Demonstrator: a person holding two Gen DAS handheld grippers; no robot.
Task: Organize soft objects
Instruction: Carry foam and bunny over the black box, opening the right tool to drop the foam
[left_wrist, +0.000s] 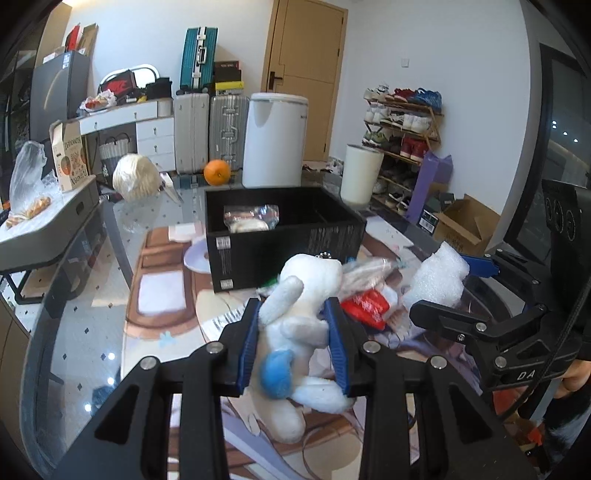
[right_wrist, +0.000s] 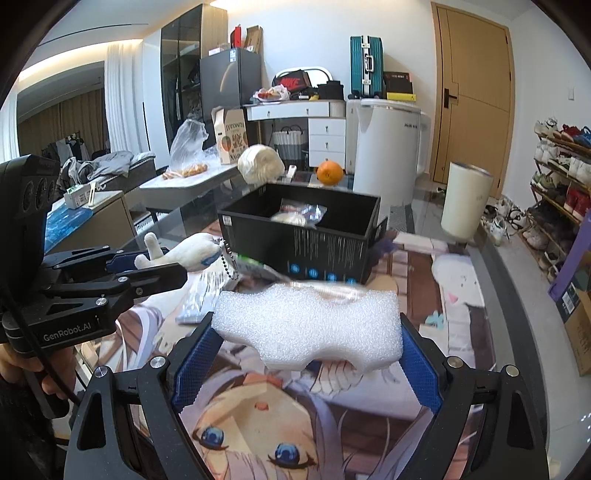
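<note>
My left gripper (left_wrist: 293, 312) is shut on a white plush toy (left_wrist: 299, 325) with blue patches and a ball chain, held above the printed mat. That same plush toy (right_wrist: 184, 251) shows at the left of the right wrist view, in the left gripper (right_wrist: 147, 267). My right gripper (right_wrist: 308, 326) is shut on a white foam block (right_wrist: 310, 328), its pads pressing both ends. In the left wrist view the foam block (left_wrist: 437, 275) sits at the right in the right gripper (left_wrist: 458, 284). A black box (left_wrist: 284, 236) (right_wrist: 303, 236) stands ahead, holding a clear plastic packet (left_wrist: 251, 218).
A red-and-white packet (left_wrist: 365, 308) and clear wrappers lie beside the box on the printed mat (right_wrist: 258, 424). An orange (left_wrist: 217, 172), a wrapped cabbage (left_wrist: 135, 176), a white appliance (left_wrist: 275, 140) and a cream cup (right_wrist: 467, 201) stand beyond. A shoe rack (left_wrist: 402, 129) lines the right wall.
</note>
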